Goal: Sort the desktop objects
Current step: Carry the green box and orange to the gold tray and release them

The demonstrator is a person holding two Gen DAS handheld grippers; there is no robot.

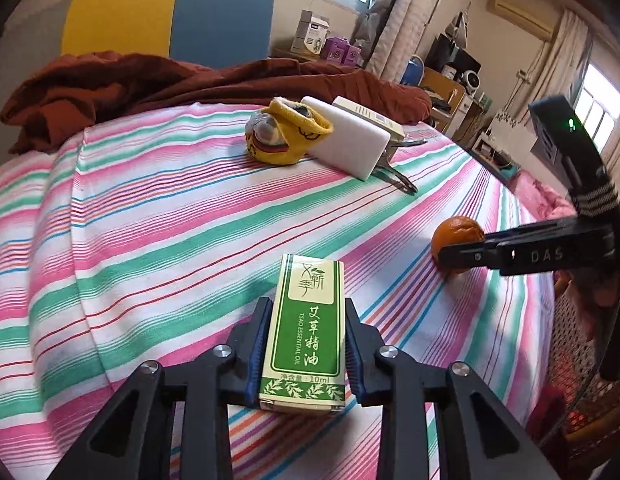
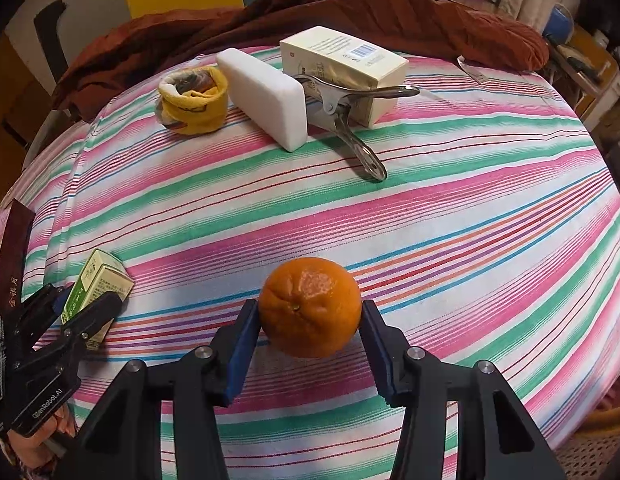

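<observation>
In the left wrist view the left hand-held gripper (image 1: 305,344) is clamped on the green essential-oil box (image 1: 303,332), low over the striped surface (image 1: 149,208), and in the right wrist view the right hand-held gripper (image 2: 310,332) pinches the orange (image 2: 310,306), so sorting looks barely begun (sock roll (image 2: 191,106), sponge (image 2: 265,98), metal clip (image 2: 350,120) and cream box (image 2: 346,68) sit clustered at the far side).

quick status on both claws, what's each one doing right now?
Left claw: shut on the essential oil box.
Right claw: shut on the orange.
</observation>
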